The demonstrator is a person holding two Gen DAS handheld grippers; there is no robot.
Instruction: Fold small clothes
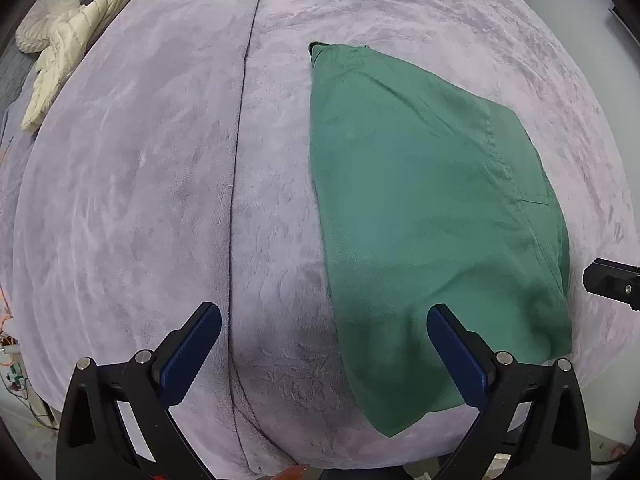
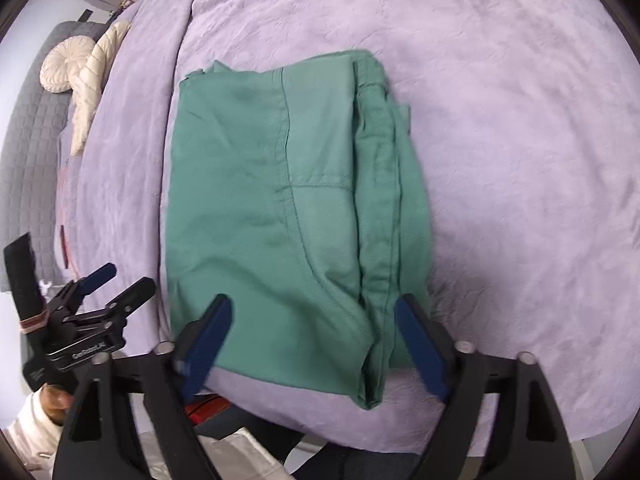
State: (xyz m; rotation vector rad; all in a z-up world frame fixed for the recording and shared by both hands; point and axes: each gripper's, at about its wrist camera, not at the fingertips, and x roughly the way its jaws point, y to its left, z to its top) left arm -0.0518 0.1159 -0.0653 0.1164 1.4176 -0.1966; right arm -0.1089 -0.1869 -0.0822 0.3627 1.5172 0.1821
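Evidently the fold is looking close to finished: the green garment is lying on the lilac bedspread as a compact rectangle with several layers stacked along one edge, and nothing is hanging from either tool. What may be left, as a judgement, is a last smoothing or moving the bundle aside; no other unfolded small clothes are showing, only a cream quilted piece far off at the head of the bed.

Going left to right, the left tool is hovering with its fingers spread wide and empty. The garment is lying ahead and to that tool's right, its near corner passing under the right-hand finger without the pad pressing it; bare bedspread is filling the gap between the fingers.

Further right, the right tool is also standing apart and holding nothing. The garment is lying straight ahead of it, its near end reaching in between the two spread fingers.
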